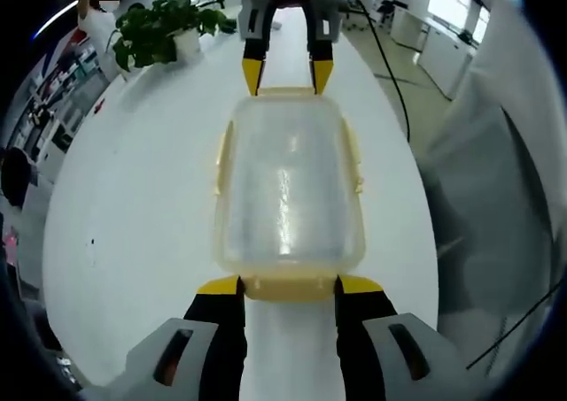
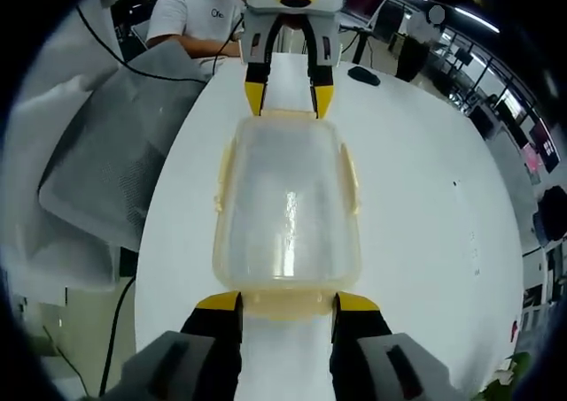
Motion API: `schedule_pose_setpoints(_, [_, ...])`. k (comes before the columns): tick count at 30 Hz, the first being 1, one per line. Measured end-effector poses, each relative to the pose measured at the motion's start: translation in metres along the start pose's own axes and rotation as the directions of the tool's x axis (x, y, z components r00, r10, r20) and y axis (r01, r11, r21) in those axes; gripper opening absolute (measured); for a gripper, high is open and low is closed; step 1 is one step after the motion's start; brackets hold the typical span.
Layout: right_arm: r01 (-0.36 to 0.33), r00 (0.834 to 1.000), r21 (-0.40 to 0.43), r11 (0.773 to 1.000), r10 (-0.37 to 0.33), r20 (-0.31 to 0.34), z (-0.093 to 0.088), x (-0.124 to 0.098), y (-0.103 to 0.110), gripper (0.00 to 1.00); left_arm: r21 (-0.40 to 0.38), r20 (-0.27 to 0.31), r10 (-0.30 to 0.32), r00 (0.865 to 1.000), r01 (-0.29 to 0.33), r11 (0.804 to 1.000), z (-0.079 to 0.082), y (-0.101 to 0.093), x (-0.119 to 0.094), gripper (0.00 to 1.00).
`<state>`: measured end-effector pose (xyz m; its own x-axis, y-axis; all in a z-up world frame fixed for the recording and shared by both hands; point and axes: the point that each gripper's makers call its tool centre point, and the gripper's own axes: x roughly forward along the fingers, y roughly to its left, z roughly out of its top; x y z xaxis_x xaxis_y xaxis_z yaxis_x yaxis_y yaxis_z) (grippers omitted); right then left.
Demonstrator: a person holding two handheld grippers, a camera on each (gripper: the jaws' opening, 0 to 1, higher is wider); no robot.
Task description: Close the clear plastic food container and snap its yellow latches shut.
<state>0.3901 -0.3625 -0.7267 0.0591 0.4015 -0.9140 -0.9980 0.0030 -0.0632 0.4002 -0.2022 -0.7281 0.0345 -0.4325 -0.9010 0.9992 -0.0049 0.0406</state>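
Container (image 1: 290, 193) lengthwise between left gripper (image 1: 290, 285) and right gripper (image 2: 287, 303); both fingers apart, flanking end latches

You are working in an open office or lab.
Your long white table (image 1: 133, 224) carries a potted plant (image 1: 164, 25) toward its far corner; across it sit a laptop (image 2: 370, 1), a mouse (image 2: 363, 76), a seated person (image 2: 190, 16), and rows of ceiling lights (image 2: 483, 19) over more desks.

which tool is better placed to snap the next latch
Neither clearly. The left tool and right tool each straddle an end latch of the container. The side latches sit away from both.
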Motion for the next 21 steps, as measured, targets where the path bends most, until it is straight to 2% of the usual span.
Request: schedule_pose_setpoints(21, [-0.003,1.000,-0.017,1.000,0.003,-0.031,-0.018,0.000,-0.005,0.37,0.004,-0.003,-0.007,1.000,0.007,1.000,0.009,0.003,0.018,0.37])
